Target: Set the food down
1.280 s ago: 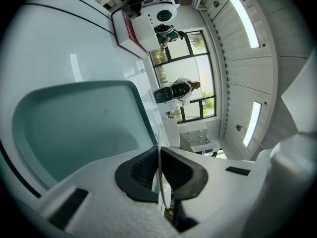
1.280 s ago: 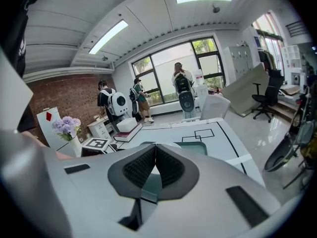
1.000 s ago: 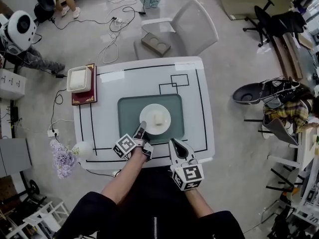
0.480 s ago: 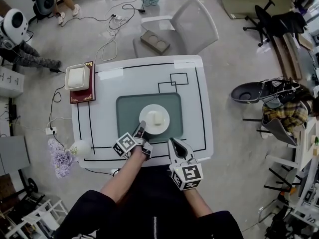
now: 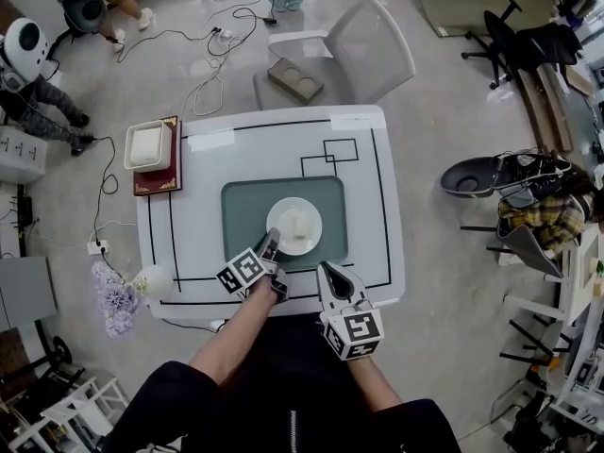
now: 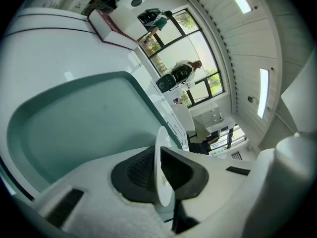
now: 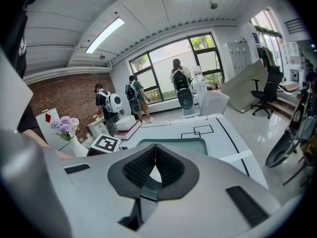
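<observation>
A white plate [image 5: 282, 238] with a pale block of food [image 5: 300, 223] rests on the green tray [image 5: 247, 204] in the middle of the white table [image 5: 373, 177]. My left gripper [image 5: 271, 246] is shut on the plate's near-left rim. In the left gripper view the thin rim [image 6: 162, 177] stands edge-on, pinched between the dark pads of the left gripper [image 6: 159, 170], with the tray [image 6: 74, 118] behind. My right gripper [image 5: 332, 272] hovers at the table's front edge, shut with nothing in it. The right gripper [image 7: 155, 165] points along the table toward the tray [image 7: 185, 145].
A white box [image 5: 149, 146] lies on a red book at the table's far left corner. A vase of purple flowers [image 5: 119, 302] stands off the table's near left corner. A grey chair [image 5: 363, 50] is behind the table. People and robots stand by the windows.
The left gripper's marker cube has shifted slightly right. The plate and the right gripper stay where they were.
</observation>
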Demonstrator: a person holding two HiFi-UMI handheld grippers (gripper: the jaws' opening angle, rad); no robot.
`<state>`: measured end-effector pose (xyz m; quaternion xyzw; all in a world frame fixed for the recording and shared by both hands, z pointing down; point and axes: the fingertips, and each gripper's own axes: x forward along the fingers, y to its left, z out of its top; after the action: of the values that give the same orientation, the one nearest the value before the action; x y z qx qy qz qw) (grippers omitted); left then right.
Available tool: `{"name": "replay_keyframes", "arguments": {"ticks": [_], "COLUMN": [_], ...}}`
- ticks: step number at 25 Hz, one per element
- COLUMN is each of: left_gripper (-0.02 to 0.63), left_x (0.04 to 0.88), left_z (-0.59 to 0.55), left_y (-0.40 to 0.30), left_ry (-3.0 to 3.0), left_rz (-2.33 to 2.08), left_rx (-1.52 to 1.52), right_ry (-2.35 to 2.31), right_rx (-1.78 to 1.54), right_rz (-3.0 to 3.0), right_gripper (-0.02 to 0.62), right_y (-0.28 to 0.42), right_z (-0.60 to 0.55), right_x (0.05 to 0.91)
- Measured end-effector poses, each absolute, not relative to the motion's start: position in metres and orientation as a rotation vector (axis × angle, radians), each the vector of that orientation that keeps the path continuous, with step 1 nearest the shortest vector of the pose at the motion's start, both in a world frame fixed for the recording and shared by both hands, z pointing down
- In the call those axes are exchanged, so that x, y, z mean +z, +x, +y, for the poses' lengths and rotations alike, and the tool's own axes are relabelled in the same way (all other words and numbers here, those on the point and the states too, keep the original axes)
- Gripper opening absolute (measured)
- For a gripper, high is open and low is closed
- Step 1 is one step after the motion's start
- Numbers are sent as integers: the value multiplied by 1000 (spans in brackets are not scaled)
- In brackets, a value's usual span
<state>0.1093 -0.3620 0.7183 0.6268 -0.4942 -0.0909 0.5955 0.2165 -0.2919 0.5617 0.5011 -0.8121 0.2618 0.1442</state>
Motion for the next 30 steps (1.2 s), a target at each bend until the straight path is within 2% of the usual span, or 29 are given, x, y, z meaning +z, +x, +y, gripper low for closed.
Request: {"name": "replay_keyframes", "arguments": {"ticks": [1, 4, 10, 15, 30], "left_gripper": [27, 123, 162, 179, 179], "left_x": [717, 713, 714, 715, 685], "left_z": [-362, -363, -362, -362, -361], "left_y": [110, 114, 106, 96, 65], "left_ry": [1479, 1545, 1534, 1521, 1580], "left_rz": [-1149, -1144, -1174, -1200, -1268], "left_rx": [-183, -120, -84, -68, -124], "right_ry": [1444, 1443, 1437, 1423, 1356], "right_rx": [755, 756, 757, 756, 745], "right_rz": [-2342, -2342, -2346, -2353, -2396], "right_gripper": [9, 9, 9, 9, 9], "right_y": [216, 215, 212, 207, 187], "right_z": [-292, -291, -290, -290, -288], "right_x": [562, 562, 561, 562, 559]}}
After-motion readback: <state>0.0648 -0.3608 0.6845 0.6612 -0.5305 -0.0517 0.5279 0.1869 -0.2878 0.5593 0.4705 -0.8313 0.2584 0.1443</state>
